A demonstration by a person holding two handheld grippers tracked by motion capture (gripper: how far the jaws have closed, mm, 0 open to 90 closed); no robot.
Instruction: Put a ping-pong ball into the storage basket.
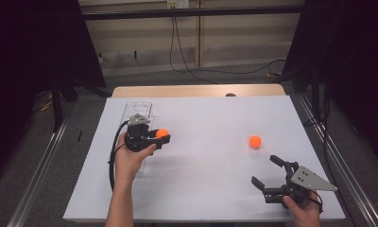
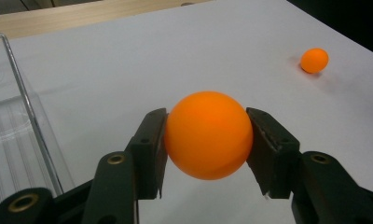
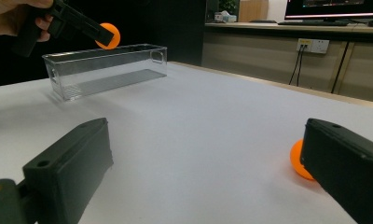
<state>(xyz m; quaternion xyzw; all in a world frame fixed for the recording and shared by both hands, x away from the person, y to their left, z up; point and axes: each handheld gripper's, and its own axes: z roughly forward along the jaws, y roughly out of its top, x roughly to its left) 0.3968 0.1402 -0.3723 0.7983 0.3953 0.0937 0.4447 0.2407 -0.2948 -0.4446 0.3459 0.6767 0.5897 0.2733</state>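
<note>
An orange ball (image 2: 208,135) is clamped between the black jaws of my left gripper (image 1: 162,135), held above the white sheet just right of a clear plastic box (image 1: 140,108). In the right gripper view the same held ball (image 3: 107,36) hangs over the box (image 3: 105,67). A second orange ball (image 1: 255,141) lies on the sheet at the right. My right gripper (image 1: 264,169) stands open near the front right, its jaws pointing toward that ball (image 3: 297,161), which lies just beyond the right jaw's tip, partly hidden by it.
The white sheet (image 1: 206,189) covers a wooden table whose far edge (image 1: 196,90) shows at the back. Metal rails run along both sides on the floor. Black curtains stand at the left and right, and cables hang on the back wall.
</note>
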